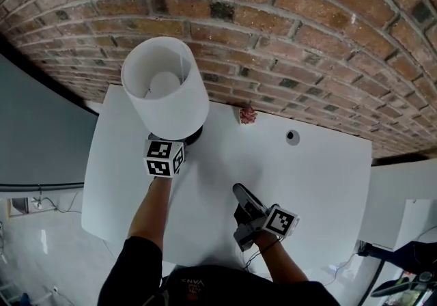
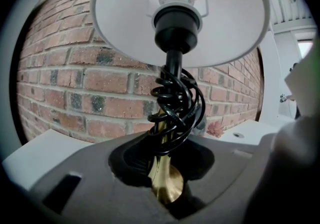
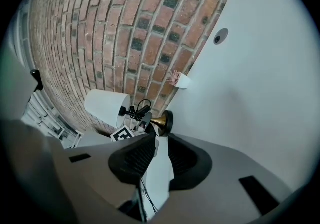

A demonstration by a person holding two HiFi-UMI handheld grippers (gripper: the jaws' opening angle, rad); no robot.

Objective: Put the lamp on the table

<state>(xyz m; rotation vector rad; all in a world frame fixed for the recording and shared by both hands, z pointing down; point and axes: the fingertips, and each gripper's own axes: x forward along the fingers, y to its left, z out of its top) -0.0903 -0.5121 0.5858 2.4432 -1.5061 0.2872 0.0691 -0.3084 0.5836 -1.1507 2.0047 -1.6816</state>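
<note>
The lamp has a white shade (image 1: 165, 86), a brass stem (image 2: 164, 175) and black cord (image 2: 175, 103) coiled round the stem. It stands upright at the back left of the white table (image 1: 321, 182), close to the brick wall. Its brass base (image 3: 162, 122) is at the table top; I cannot tell whether it rests there. My left gripper (image 2: 167, 168) is shut on the stem low down, its marker cube (image 1: 164, 158) just in front of the shade. My right gripper (image 1: 240, 194) hovers at the table's front, jaws apart with nothing between them (image 3: 157, 154).
A small white pot with a pink dried flower (image 1: 248, 115) sits by the wall, right of the lamp. A round cable hole (image 1: 292, 136) lies further right. The brick wall (image 1: 273, 31) runs close behind. A grey panel (image 1: 34, 127) stands at the left.
</note>
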